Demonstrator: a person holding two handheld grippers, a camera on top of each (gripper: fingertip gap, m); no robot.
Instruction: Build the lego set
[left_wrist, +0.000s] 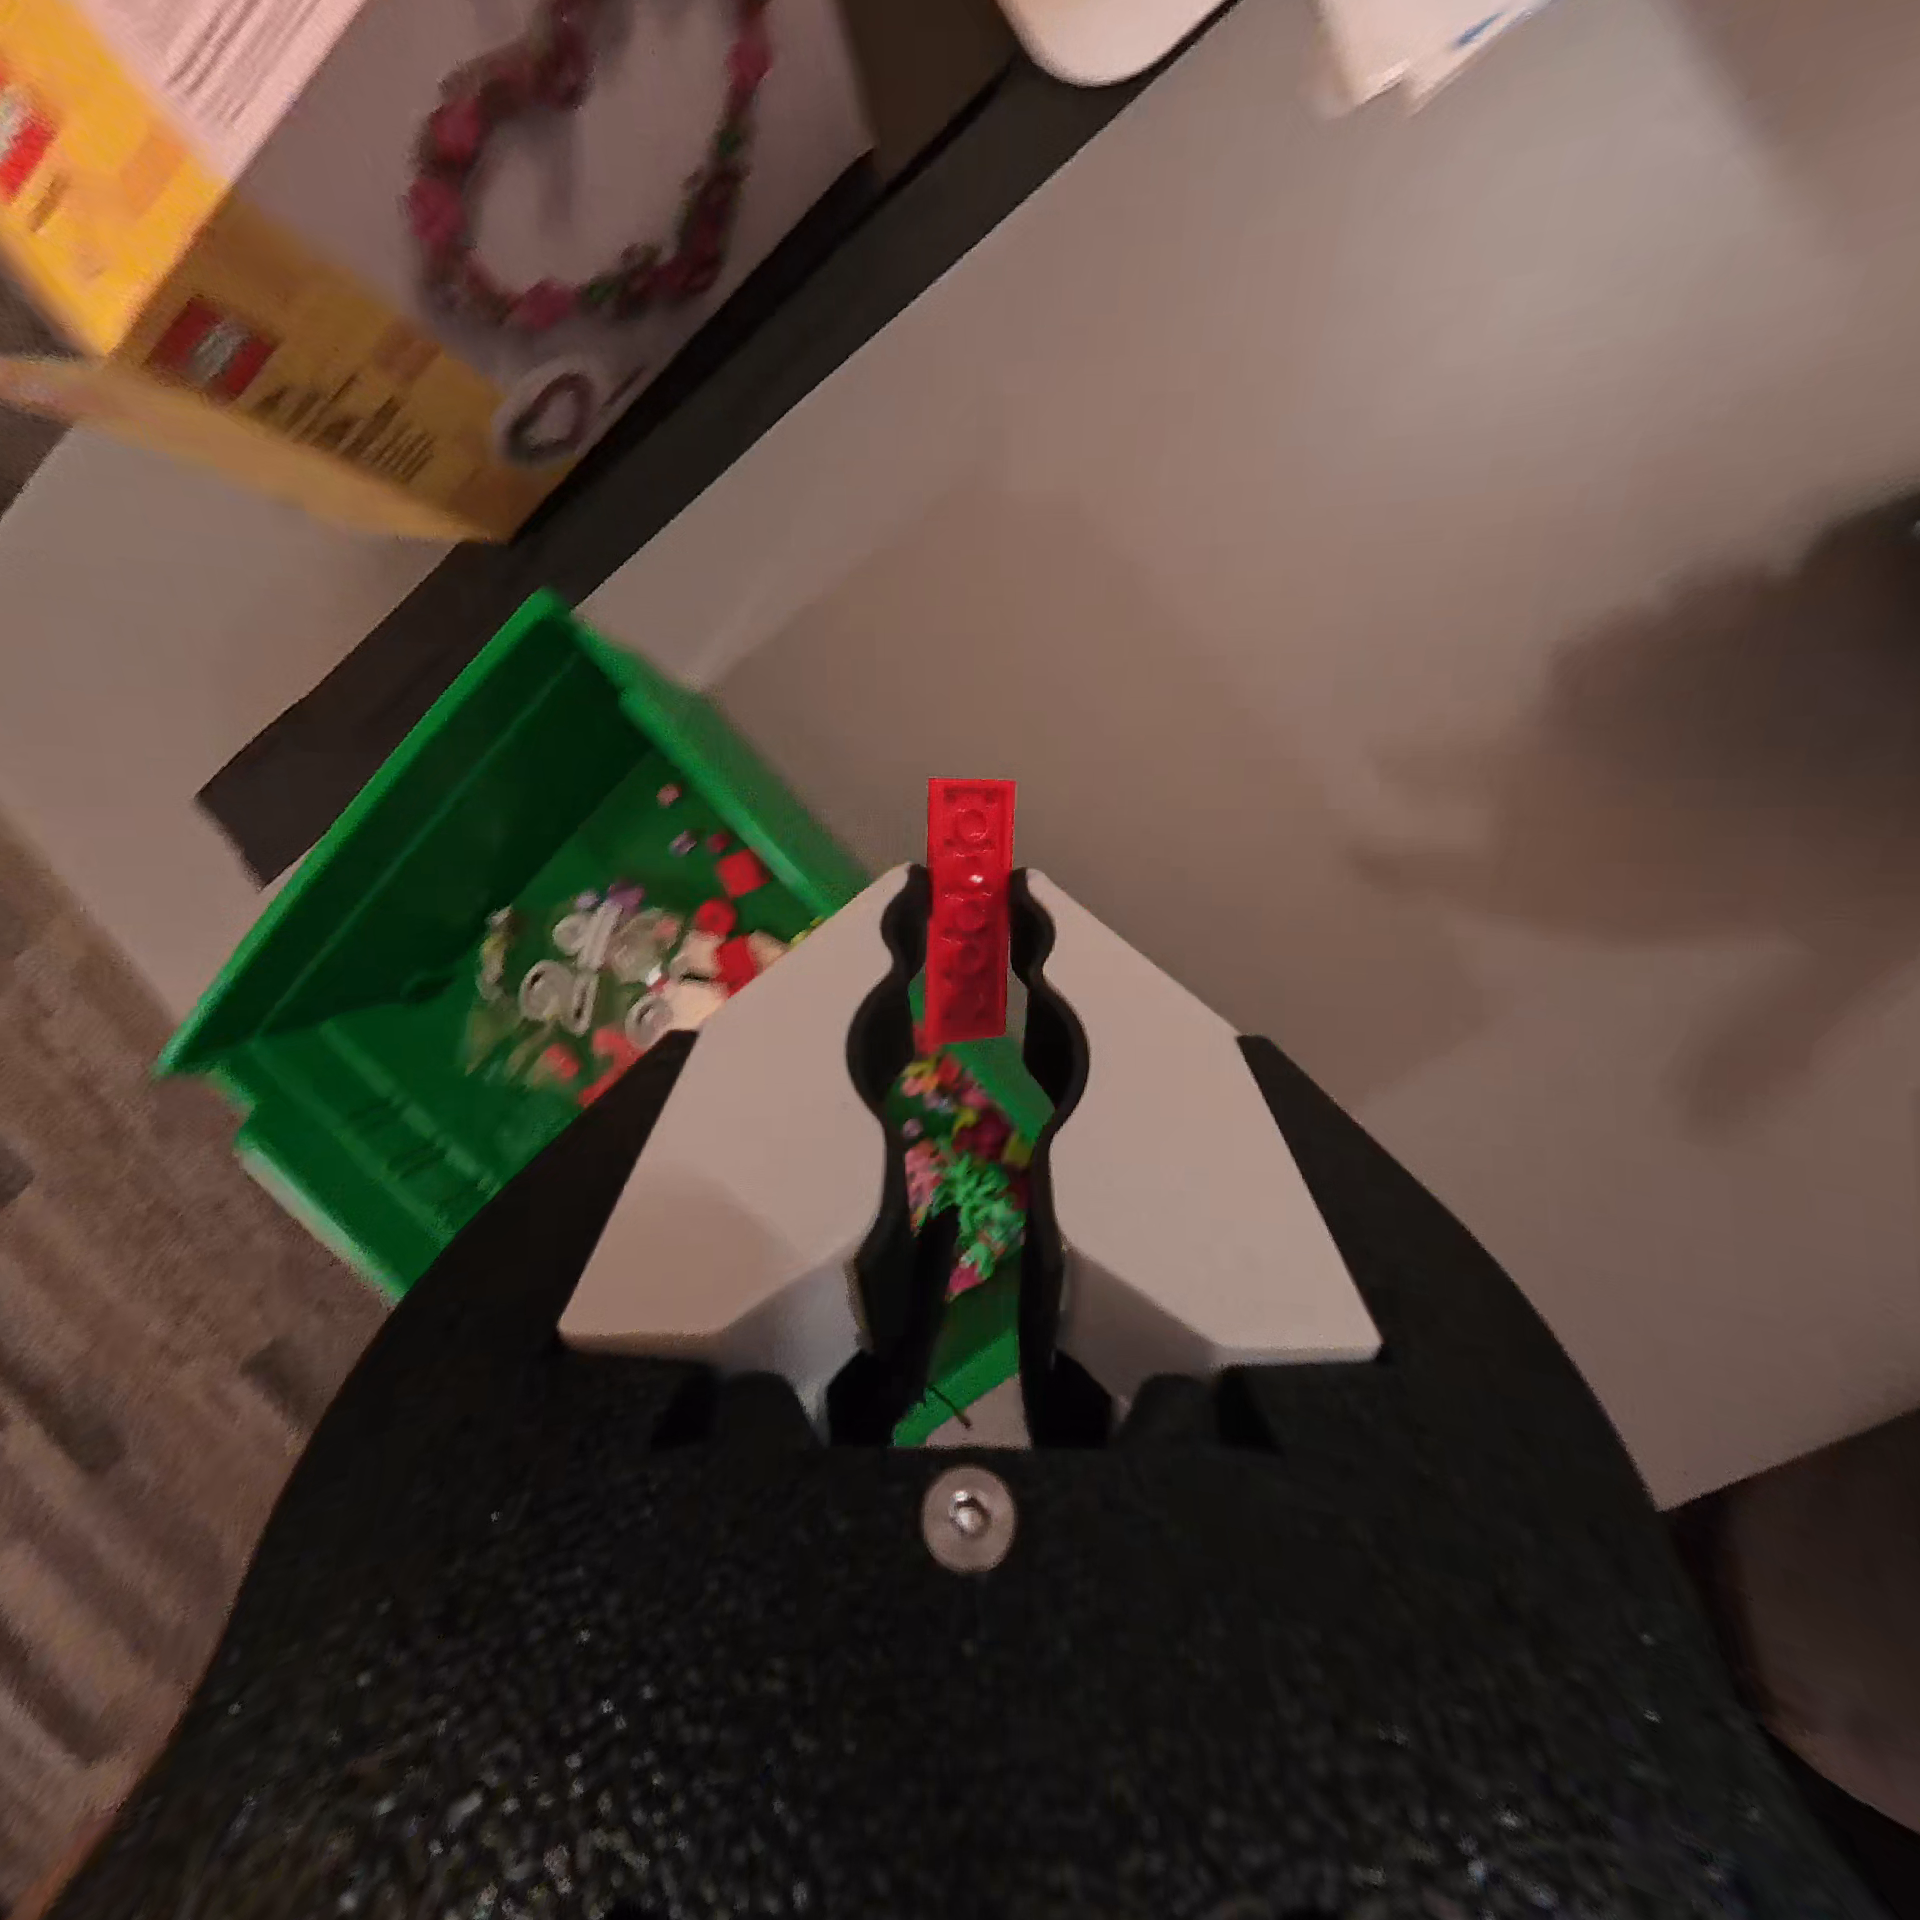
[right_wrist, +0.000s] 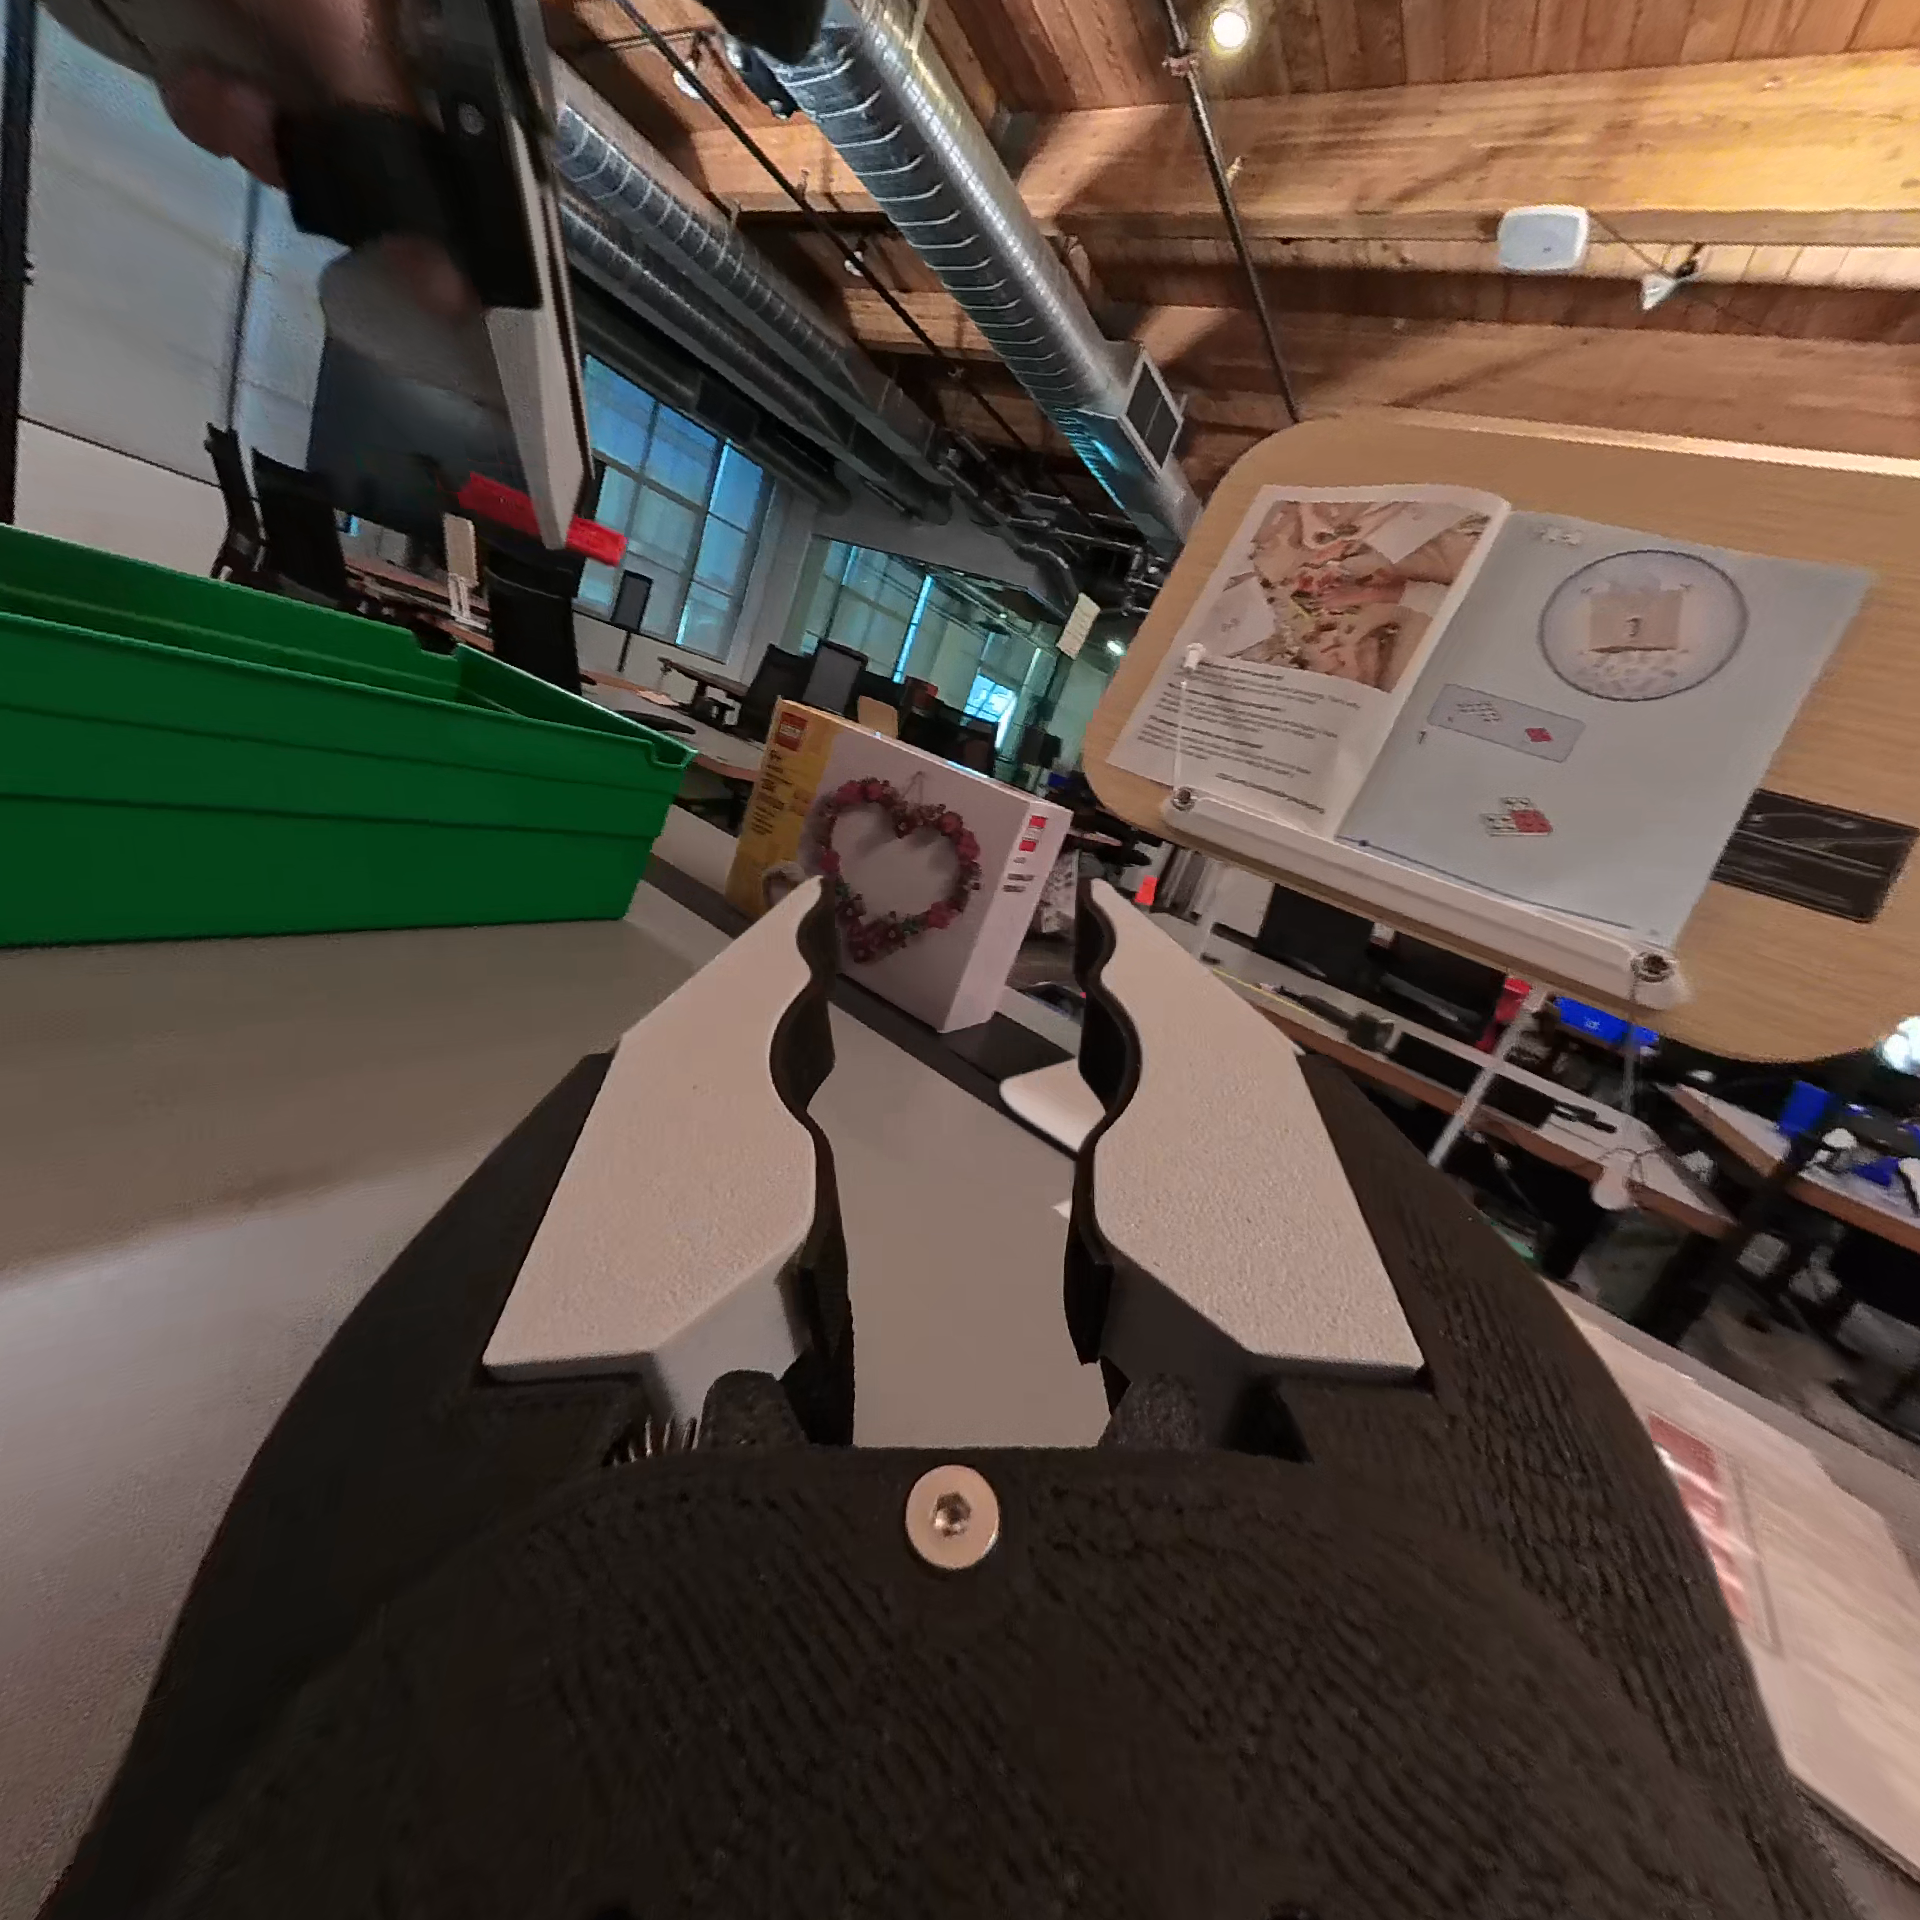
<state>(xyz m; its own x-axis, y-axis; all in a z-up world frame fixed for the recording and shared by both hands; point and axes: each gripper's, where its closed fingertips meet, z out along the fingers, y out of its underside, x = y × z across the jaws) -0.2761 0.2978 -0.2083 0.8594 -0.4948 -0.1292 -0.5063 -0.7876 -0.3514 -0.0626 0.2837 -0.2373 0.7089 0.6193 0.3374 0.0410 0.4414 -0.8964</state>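
Plate (left_wrist: 970, 914), red and narrow, is sitting clamped in the left gripper (left_wrist: 968, 883), its long axis running along the jaws and its far end poking past the tips, above the desk (left_wrist: 1351, 520) beside the green bin (left_wrist: 416, 883) of loose pieces. The right gripper (right_wrist: 951, 899) is waiting low with jaws parted and empty, pointing toward the box (right_wrist: 935, 883) at the desk's far edge; the plate (right_wrist: 597, 540) is hanging up to its left.

Left claw (left_wrist: 971, 883) raised, clamped on red plate (left_wrist: 970, 914), right claw (right_wrist: 951, 904) low, jaws parted, empty
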